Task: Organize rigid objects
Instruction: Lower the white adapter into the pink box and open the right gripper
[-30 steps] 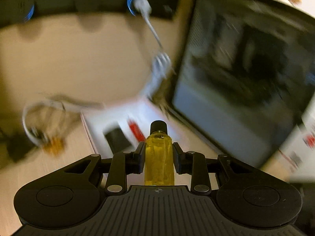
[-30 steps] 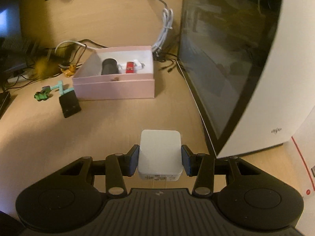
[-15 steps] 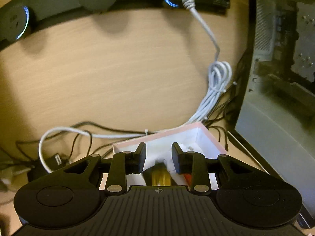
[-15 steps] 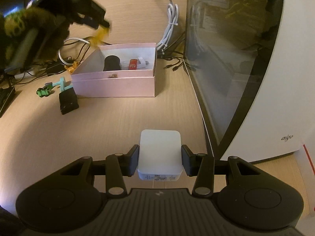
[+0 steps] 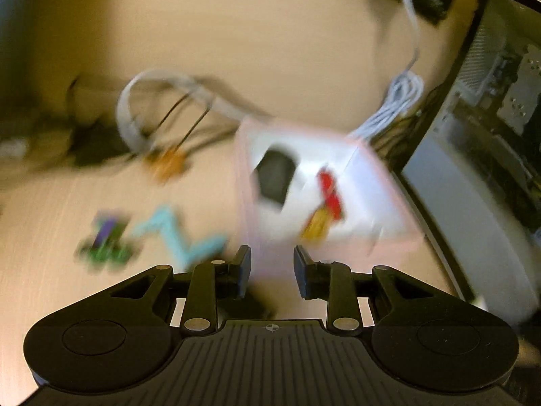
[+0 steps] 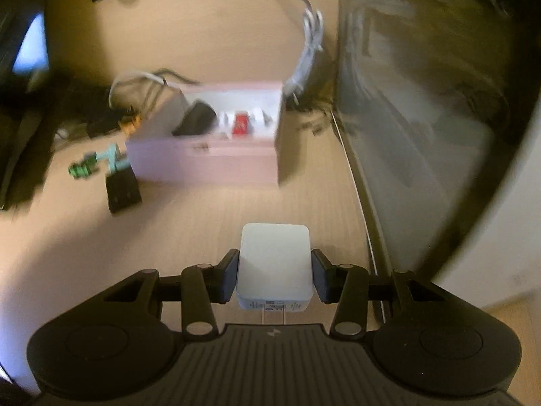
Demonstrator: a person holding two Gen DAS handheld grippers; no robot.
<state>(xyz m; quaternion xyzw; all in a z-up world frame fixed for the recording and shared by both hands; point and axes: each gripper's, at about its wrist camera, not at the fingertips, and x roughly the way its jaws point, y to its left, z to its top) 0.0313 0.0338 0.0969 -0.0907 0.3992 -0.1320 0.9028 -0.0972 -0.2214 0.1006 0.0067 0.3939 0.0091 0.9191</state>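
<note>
- Right gripper (image 6: 274, 275) clamps a white charger (image 6: 274, 265) above the desk (image 6: 203, 47).
- The pink box (image 6: 206, 160), its target, lies straight ahead, long side facing.
- Left gripper (image 5: 272, 269), jaws apart and empty, hovers just short of the box.

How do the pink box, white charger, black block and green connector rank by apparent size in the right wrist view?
1. pink box
2. white charger, though nearness to the camera enlarges it
3. black block
4. green connector

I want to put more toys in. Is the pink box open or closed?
Open. The pink box has no lid on, and a black thing and a red thing show inside it.
</note>
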